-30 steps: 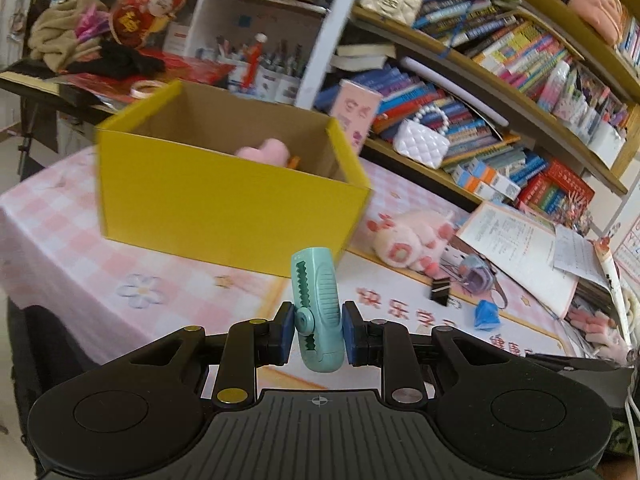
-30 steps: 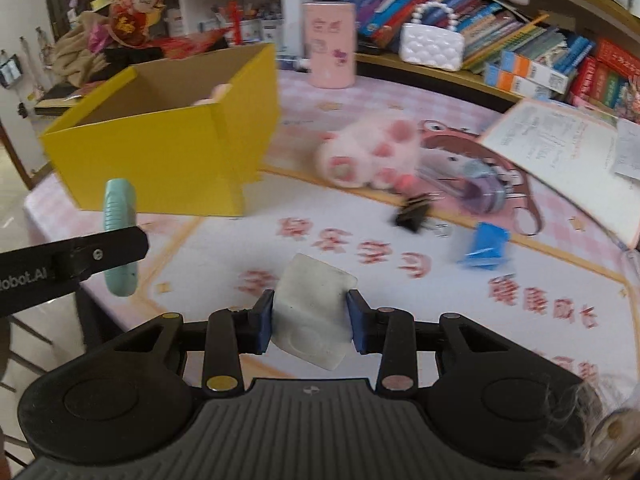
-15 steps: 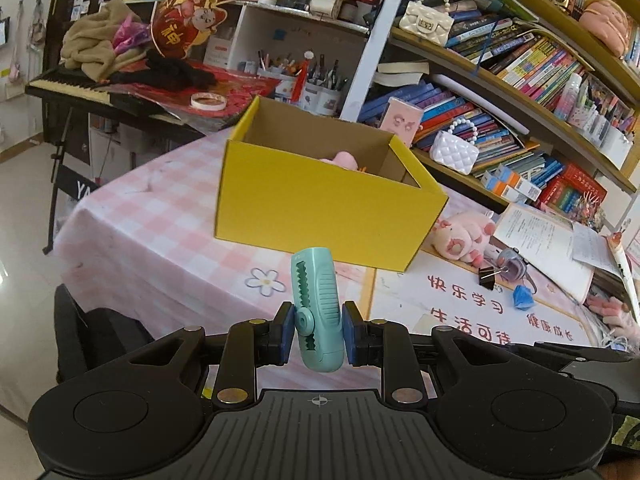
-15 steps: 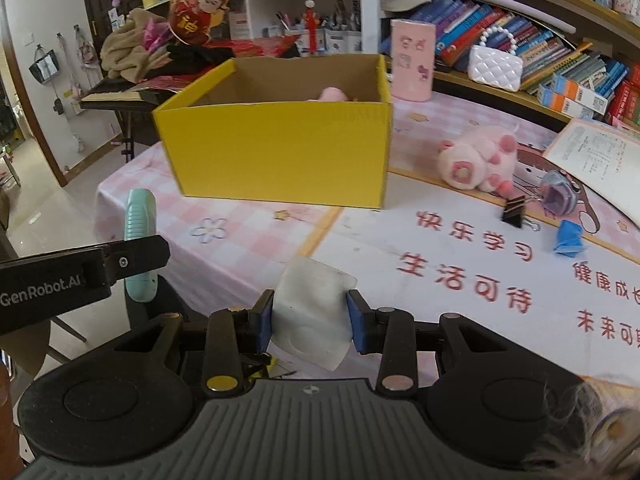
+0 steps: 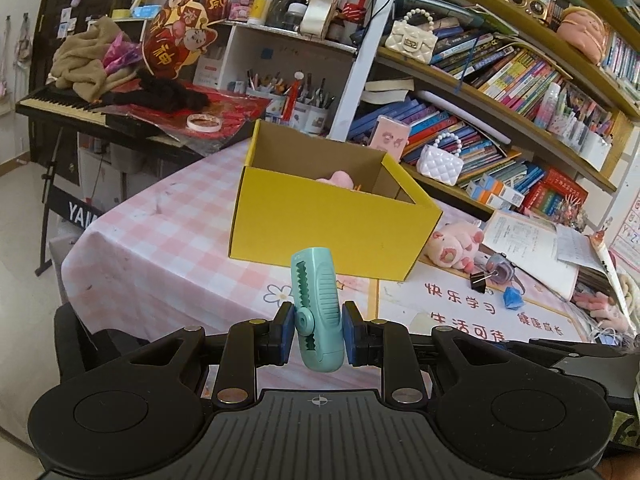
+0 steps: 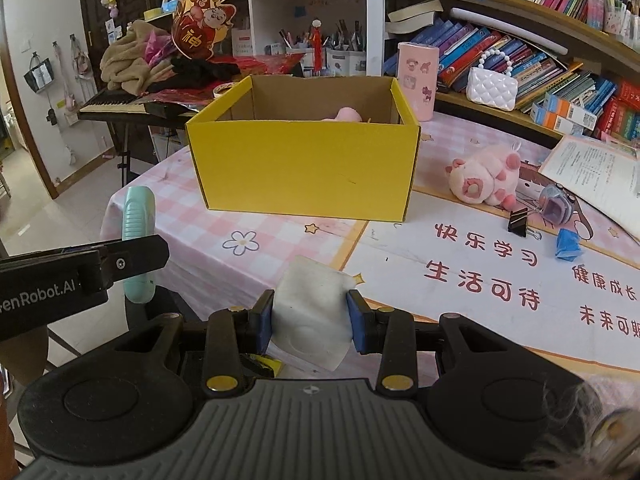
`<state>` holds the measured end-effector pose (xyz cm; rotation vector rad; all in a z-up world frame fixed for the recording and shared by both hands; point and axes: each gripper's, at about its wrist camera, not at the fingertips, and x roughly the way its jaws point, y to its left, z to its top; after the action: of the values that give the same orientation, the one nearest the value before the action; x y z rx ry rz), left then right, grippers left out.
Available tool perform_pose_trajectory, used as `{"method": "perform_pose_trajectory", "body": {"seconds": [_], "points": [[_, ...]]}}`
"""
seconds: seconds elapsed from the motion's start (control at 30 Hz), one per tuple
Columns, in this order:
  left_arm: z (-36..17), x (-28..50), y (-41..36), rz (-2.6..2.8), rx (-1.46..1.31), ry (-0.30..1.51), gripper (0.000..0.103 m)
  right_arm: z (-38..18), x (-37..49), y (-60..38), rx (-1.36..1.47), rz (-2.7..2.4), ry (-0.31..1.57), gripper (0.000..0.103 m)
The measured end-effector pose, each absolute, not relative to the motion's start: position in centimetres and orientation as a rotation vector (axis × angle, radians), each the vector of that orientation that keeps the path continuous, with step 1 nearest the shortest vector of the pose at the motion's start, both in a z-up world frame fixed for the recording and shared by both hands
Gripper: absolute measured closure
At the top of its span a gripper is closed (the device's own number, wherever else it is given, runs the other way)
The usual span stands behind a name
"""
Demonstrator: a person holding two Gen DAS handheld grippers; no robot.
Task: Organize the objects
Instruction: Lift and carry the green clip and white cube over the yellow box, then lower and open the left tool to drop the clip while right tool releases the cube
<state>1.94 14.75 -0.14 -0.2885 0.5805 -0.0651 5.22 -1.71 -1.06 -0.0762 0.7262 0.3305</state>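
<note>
Cluttered study corner: bookshelves behind, a pink-checked tablecloth (image 6: 192, 216) over the table w/ a white printed mat (image 6: 460, 280) on the near right. We had both grippers loaded and hanging off the near edge of the table. Left gripper (image 5: 319, 334) was clamped on a mint-green ribbed plastic clip (image 5: 318, 312), standing roughly upright btwn the pads. Right gripper (image 6: 311, 322) was pinched on a soft white translucent pouch (image 6: 310, 316).

Compared w/ a second ago, the open yellow cardboard box (image 6: 304, 168) looked smaller and further off in both wrist views, and more floor and table edge showed, so we'd pulled both hands back from it; grips unchanged, same items, same pose in the jaws. A pink soft item (image 6: 348, 114) sat inside the box, at its back.

Our read: nothing was dropped in yet. Clip and pouch were in hand, not over the box, so we judged a re-approach was needed. On the table, unsorted: pink plush pig (image 6: 486, 178), black binder clip (image 6: 520, 222), blue crumpled bit (image 6: 568, 244).
</note>
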Motion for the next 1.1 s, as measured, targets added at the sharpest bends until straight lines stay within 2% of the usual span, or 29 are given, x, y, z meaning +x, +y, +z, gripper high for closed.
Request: {"method": "perform_pose_trajectory", "body": {"seconds": [0.5,0.83,1.1], "points": [[2.4,6.0,14.9,-0.101,-0.244,0.511,0.08,0.8,7.5,-1.1,-0.062,0.311,0.696,0.068],[7.1,13.8,14.2,-0.066,-0.235,0.38,0.08,5.5,15.9,-0.9,-0.064,0.365,0.508,0.068],[6.3,20.9,12.9,-0.021,-0.213,0.431,0.079,5.6,23.9,-1.1,-0.142,0.389,0.468,0.068]]}}
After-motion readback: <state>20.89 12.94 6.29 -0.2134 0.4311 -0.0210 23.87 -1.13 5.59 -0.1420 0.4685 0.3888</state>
